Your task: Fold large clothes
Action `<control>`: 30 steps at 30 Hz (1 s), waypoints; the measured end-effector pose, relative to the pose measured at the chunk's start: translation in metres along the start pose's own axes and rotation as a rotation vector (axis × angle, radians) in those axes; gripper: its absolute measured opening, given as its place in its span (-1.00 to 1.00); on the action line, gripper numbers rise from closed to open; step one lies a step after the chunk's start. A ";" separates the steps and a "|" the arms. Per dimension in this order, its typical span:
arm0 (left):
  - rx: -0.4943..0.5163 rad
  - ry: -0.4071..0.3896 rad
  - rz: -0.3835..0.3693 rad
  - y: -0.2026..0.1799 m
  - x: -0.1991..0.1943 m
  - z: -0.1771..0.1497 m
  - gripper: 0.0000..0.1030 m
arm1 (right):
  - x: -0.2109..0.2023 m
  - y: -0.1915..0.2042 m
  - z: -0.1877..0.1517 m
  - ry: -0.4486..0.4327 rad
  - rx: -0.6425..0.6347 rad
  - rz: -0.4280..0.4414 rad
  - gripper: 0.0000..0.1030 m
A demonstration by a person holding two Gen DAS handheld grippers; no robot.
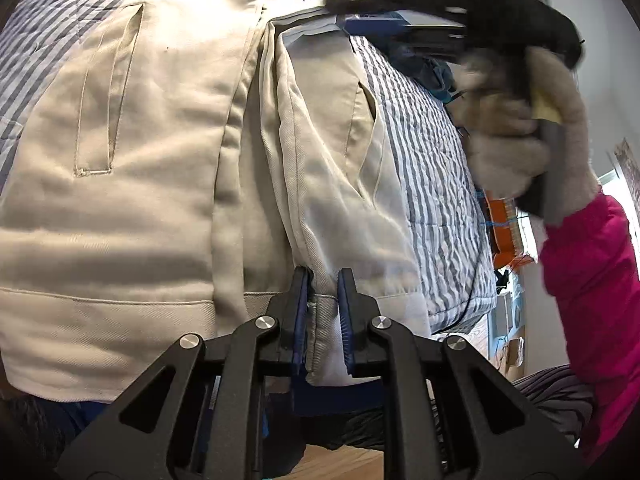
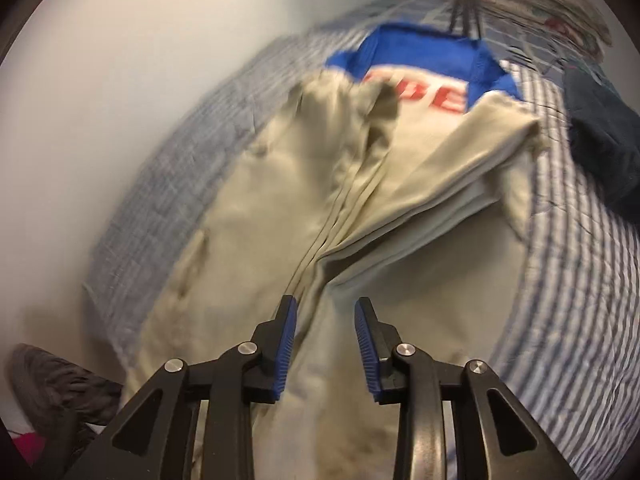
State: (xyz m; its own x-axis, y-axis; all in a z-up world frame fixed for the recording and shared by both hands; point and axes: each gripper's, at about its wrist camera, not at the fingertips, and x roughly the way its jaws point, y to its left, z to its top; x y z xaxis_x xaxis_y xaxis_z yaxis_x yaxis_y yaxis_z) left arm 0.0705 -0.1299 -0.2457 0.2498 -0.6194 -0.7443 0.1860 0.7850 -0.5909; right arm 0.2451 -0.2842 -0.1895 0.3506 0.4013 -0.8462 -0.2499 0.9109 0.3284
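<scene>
A large beige jacket [image 1: 132, 184] lies spread front-up on a striped bedspread [image 1: 436, 168], its welt pockets showing. In the left wrist view my left gripper [image 1: 324, 280] sits at the jacket's bottom hem, near the front opening. Its blue pads are close together, with a fold of the hem pinched between them. In the right wrist view the same jacket [image 2: 256, 216] fills the middle, blurred by motion. My right gripper [image 2: 326, 312] hovers over the jacket's centre folds, with its pads apart and nothing between them.
A blue and white garment with red letters [image 2: 424, 80] lies beyond the jacket's collar. A dark garment [image 2: 600, 140] lies at the right on the bedspread [image 2: 580, 320], a tripod [image 2: 464, 0] behind. A gloved hand with a pink sleeve [image 1: 588, 264] is at the right. A pale wall [image 2: 120, 80] runs along the bed.
</scene>
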 end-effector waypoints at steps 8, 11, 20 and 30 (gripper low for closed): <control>0.071 -0.010 0.038 -0.010 0.005 -0.008 -0.76 | -0.038 -0.083 0.037 -0.161 0.247 -0.052 0.04; 0.082 -0.004 0.039 -0.003 0.007 -0.003 -0.76 | -0.024 -0.096 0.061 -0.171 0.284 -0.060 0.04; 0.081 0.002 0.026 -0.001 0.005 -0.004 -0.77 | 0.029 -0.114 0.101 -0.096 0.304 -0.034 -0.94; 0.095 0.024 0.006 0.002 0.010 -0.003 -0.78 | 0.056 -0.053 0.162 -0.079 0.119 -0.104 -1.00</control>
State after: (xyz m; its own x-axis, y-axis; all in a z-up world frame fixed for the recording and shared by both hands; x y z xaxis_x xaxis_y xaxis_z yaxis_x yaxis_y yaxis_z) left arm 0.0704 -0.1344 -0.2550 0.2287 -0.6137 -0.7557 0.2744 0.7854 -0.5548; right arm 0.4247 -0.2944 -0.1863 0.4396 0.3060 -0.8445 -0.1012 0.9511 0.2919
